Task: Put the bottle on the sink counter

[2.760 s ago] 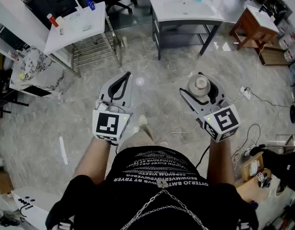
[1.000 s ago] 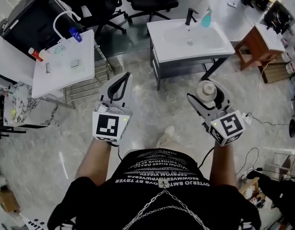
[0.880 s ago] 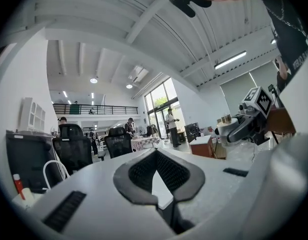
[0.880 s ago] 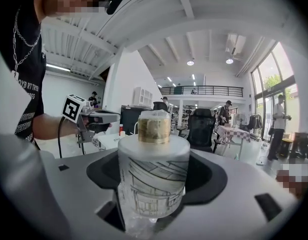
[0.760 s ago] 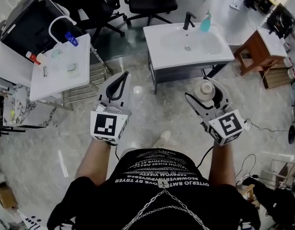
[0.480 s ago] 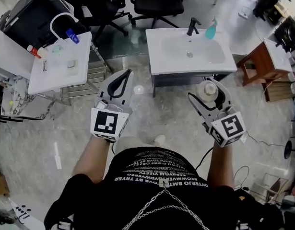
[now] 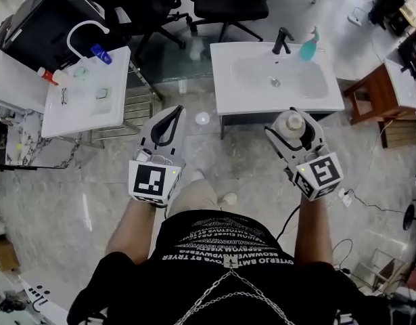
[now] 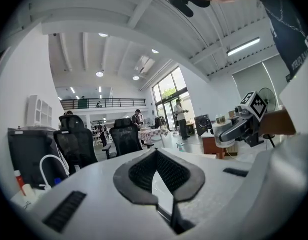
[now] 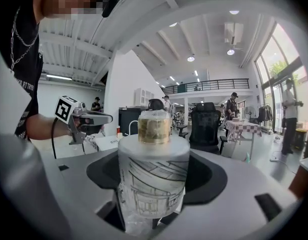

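A frosted bottle (image 7: 291, 123) with a line drawing on it and a gold neck stands upright between the jaws of my right gripper (image 7: 293, 118), which is shut on it. In the right gripper view the bottle (image 9: 152, 179) fills the middle. The white sink counter (image 7: 235, 90), with a black faucet (image 7: 283, 40), lies just ahead of the bottle and below it. My left gripper (image 7: 175, 112) hangs level with the right one, left of the counter. Its jaw tips meet with nothing between them, as the left gripper (image 8: 156, 154) view also shows.
A teal soap dispenser (image 7: 308, 49) stands on the counter's far right. A second white basin stand (image 7: 65, 110) with small bottles is at the left. Black office chairs (image 7: 228, 2) stand behind the counter, a wooden stool (image 7: 373, 97) to its right. Cables lie on the marble floor.
The person has walked forward, so the sink counter has come closer, right in front of the grippers. Both grippers keep their pose, and the bottle stays in the right one.
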`<state>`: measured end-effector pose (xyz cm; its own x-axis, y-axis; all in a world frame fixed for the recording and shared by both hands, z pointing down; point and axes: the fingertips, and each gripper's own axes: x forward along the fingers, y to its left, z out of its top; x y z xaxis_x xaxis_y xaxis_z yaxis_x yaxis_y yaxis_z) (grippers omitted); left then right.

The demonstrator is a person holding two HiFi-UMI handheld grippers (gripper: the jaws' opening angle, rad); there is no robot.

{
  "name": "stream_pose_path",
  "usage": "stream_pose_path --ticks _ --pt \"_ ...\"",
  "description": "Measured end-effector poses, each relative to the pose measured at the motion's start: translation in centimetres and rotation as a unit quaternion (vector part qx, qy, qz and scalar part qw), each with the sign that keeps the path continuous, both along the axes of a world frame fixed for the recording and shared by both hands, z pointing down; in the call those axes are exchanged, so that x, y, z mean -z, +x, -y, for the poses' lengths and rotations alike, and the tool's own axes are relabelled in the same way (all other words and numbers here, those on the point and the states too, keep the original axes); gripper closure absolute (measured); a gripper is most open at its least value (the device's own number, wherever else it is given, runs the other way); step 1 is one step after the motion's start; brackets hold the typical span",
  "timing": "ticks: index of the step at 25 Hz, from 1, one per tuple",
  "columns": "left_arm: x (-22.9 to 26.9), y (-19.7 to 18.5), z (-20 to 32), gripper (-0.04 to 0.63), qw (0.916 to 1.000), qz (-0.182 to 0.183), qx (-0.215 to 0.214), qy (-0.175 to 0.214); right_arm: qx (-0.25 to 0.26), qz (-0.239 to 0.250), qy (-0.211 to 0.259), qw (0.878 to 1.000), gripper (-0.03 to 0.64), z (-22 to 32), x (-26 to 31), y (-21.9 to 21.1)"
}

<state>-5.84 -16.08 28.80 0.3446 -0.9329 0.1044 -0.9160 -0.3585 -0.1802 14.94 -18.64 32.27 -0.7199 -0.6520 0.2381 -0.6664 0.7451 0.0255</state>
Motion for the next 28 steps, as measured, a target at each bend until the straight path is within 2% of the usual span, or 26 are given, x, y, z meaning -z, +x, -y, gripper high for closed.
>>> stream_pose_path --ticks 7,18,24,28 --pt "-2.6 -3.6 7.7 0.590 0.9999 -0.004 -0.007 -0.012 -0.010 -0.009 -0.014 1.000 0.284 8.4 -6.1 -4.4" --pt "-2.8 -6.8 21.5 0.590 0.9983 -0.007 -0.058 -0.001 -0.051 -0.014 -0.054 0.997 0.284 19.1 -17.5 -10.4" --pt "-6.3 -8.0 26.2 0.591 0.9971 0.000 -0.069 -0.033 -0.047 -0.017 -0.078 0.996 0.284 22.1 -23.8 -12.8" --pt "-8.7 -8.1 27.6 0.590 0.9956 0.009 -0.078 -0.050 -0.054 -0.012 -0.096 0.994 0.284 23.5 -27.7 -13.4"
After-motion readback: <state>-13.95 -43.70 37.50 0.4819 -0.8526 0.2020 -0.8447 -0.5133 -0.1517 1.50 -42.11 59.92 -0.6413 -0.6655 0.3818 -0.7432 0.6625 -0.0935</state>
